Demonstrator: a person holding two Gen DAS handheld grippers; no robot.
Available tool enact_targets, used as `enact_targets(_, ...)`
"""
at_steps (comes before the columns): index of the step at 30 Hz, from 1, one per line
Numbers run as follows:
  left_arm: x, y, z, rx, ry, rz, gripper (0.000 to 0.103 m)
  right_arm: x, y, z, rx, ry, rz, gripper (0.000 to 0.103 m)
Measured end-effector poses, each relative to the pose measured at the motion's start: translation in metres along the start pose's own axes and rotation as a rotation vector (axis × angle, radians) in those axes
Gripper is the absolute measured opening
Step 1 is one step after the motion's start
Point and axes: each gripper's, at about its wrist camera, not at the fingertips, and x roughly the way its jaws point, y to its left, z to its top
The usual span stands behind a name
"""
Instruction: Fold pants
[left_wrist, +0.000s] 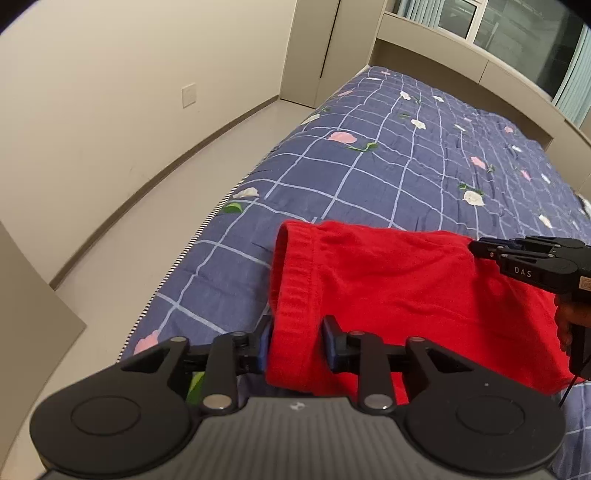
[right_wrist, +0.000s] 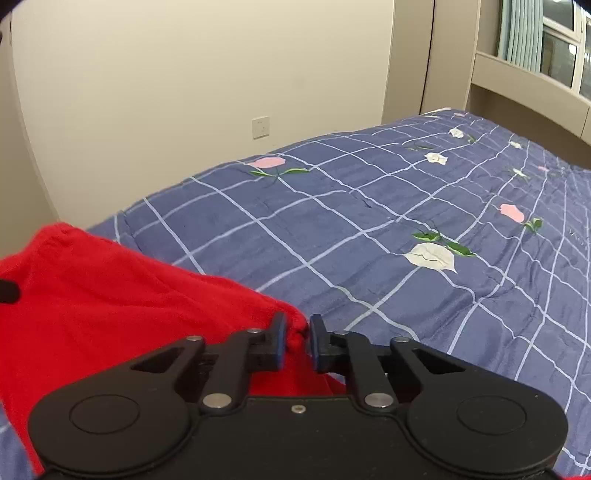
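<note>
The red pants (left_wrist: 388, 288) lie near the front edge of the bed, with the ribbed waistband (left_wrist: 291, 295) running toward me in the left wrist view. My left gripper (left_wrist: 297, 345) is shut on that waistband, and red cloth fills the gap between its blue pads. In the right wrist view the red pants (right_wrist: 110, 295) spread to the left, and my right gripper (right_wrist: 298, 339) pinches a bunched corner of them. Seen from the left wrist, the right gripper (left_wrist: 474, 246) meets the pants' right edge, and the cloth stretches between both grippers.
The bed carries a blue checked quilt (left_wrist: 406, 166) with pink and white flowers. The bed's left edge (left_wrist: 207, 225) drops to a pale floor (left_wrist: 147, 240) beside a cream wall. A ledge and window (left_wrist: 517, 48) run behind the bed. A hand (left_wrist: 569, 321) holds the right gripper.
</note>
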Motion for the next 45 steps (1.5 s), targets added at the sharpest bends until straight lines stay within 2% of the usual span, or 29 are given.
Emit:
enact_targets(1,-0.001,-0.001,0.001,0.004,-0.003,0.015,0.035,0.001,0.001,-0.001,-0.003,-0.003,-0.015,0.028)
enact_targets(2,-0.002,-0.001,0.001,0.009,-0.003,0.029,0.048,0.001,0.002,-0.002,-0.008,-0.01,-0.037,0.032)
enact_targets(3,-0.005,-0.002,0.001,0.013,-0.006,0.04,0.059,0.0,0.001,-0.003,-0.007,-0.018,-0.053,0.039)
enact_targets(4,-0.009,-0.003,0.0,0.016,-0.019,0.05,0.074,-0.004,0.0,-0.004,0.0,-0.033,-0.063,0.048)
enact_targets(5,-0.014,-0.005,0.0,0.022,-0.038,0.062,0.081,-0.008,-0.001,-0.004,0.011,-0.046,-0.073,0.055)
enact_targets(6,-0.019,-0.008,0.0,0.034,-0.053,0.073,0.082,-0.016,-0.004,-0.007,0.026,-0.066,-0.09,0.071)
enact_targets(7,-0.023,-0.01,0.001,0.048,-0.061,0.081,0.086,-0.025,-0.008,-0.01,0.041,-0.088,-0.103,0.081)
enact_targets(10,-0.033,-0.024,0.001,0.087,-0.093,0.112,0.101,-0.06,-0.023,-0.031,0.099,-0.14,-0.119,0.098)
enact_targets(12,-0.038,-0.038,0.001,0.121,-0.115,0.118,0.102,-0.086,-0.032,-0.049,0.135,-0.169,-0.135,0.102)
enact_targets(17,-0.037,-0.083,0.001,0.205,-0.113,0.073,0.102,-0.153,-0.059,-0.111,0.224,-0.201,-0.22,0.102)
enact_targets(22,-0.027,-0.143,-0.005,0.286,-0.1,-0.018,0.102,-0.208,-0.102,-0.171,0.348,-0.209,-0.332,0.102)
enact_targets(29,-0.003,-0.226,-0.016,0.335,-0.096,-0.163,0.102,-0.254,-0.179,-0.229,0.512,-0.199,-0.473,0.102)
enact_targets(39,0.02,-0.317,-0.035,0.396,-0.094,-0.317,0.103,-0.273,-0.27,-0.277,0.702,-0.224,-0.528,0.102)
enact_targets(44,0.033,-0.348,-0.043,0.453,-0.095,-0.315,0.103,-0.261,-0.332,-0.304,0.894,-0.205,-0.513,0.102)
enact_targets(45,0.037,-0.353,-0.044,0.462,-0.081,-0.313,0.103,-0.26,-0.341,-0.307,0.931,-0.226,-0.496,0.103)
